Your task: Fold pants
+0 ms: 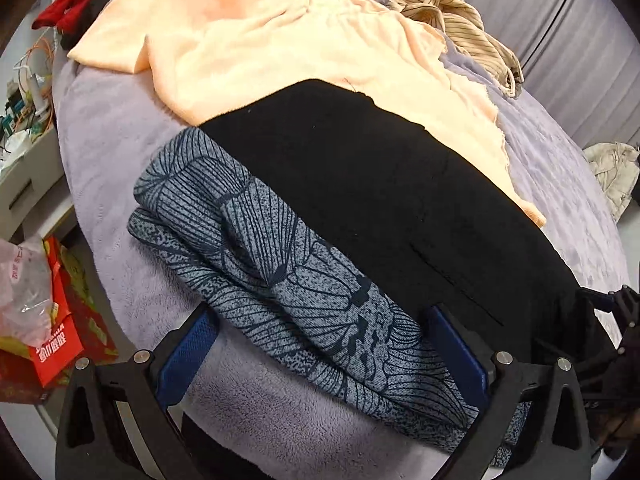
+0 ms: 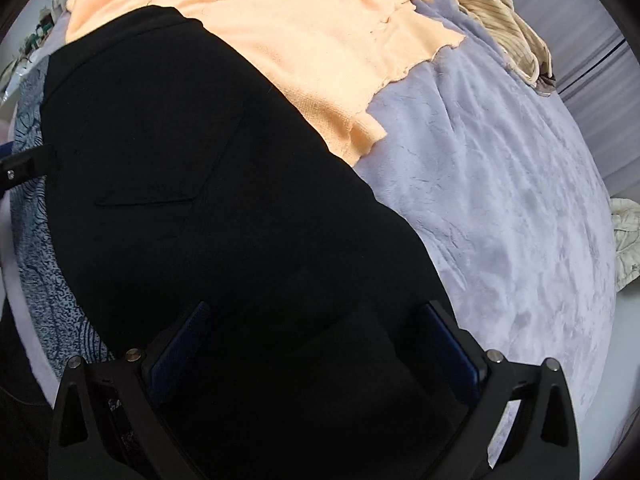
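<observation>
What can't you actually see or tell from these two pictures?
- Black pants: near end hidden under the right gripper, right wrist view.
- Patterned grey garment: near end cut off behind the left gripper, left wrist view.
- Peach shirt: lower part covered by the pants.

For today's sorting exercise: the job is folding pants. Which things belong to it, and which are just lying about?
Job:
black pants
patterned grey pants
left hand-held gripper
right hand-held gripper

Lying about:
peach top
striped beige garment
red bag

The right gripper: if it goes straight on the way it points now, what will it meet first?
Most likely the black pants: the open right gripper already has them between its fingers. Beyond them lies the peach garment, though depth is unclear.
</observation>
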`<state>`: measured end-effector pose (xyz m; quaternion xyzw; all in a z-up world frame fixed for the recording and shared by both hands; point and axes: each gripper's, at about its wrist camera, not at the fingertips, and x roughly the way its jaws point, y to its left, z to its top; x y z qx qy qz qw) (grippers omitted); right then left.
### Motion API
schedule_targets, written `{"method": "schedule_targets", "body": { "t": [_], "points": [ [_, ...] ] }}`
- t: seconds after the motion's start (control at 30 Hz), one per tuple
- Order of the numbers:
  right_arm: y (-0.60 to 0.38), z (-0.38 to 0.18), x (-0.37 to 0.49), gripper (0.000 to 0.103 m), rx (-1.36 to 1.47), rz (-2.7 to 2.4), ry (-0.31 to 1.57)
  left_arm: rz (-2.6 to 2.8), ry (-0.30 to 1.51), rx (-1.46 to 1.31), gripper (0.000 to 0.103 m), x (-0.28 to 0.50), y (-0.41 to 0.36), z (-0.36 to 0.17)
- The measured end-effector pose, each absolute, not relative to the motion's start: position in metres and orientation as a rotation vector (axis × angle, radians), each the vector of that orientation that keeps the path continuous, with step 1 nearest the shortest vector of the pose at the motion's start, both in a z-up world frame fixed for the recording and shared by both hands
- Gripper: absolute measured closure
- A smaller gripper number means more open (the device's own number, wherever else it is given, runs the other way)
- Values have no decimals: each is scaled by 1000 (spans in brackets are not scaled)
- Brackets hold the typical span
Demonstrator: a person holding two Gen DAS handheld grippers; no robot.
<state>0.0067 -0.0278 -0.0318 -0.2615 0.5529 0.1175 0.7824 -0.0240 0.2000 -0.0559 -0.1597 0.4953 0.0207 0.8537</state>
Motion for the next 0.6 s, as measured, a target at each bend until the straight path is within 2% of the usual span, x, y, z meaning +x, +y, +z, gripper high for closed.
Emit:
{"method": "schedule_targets", "body": {
  "t": [0.17,0.37,0.6],
  "points": [
    [-24,-25,13,0,-581,267,1219,23,1049,-342,0,-20,201,-53],
    [13,32,18,0,-497,634,1043,-55,1026,-483,0,-31,223,-45],
    [68,1,103,0,-504,931,1142,-112,1014,-426,0,-38,225,-41]
  ]
}}
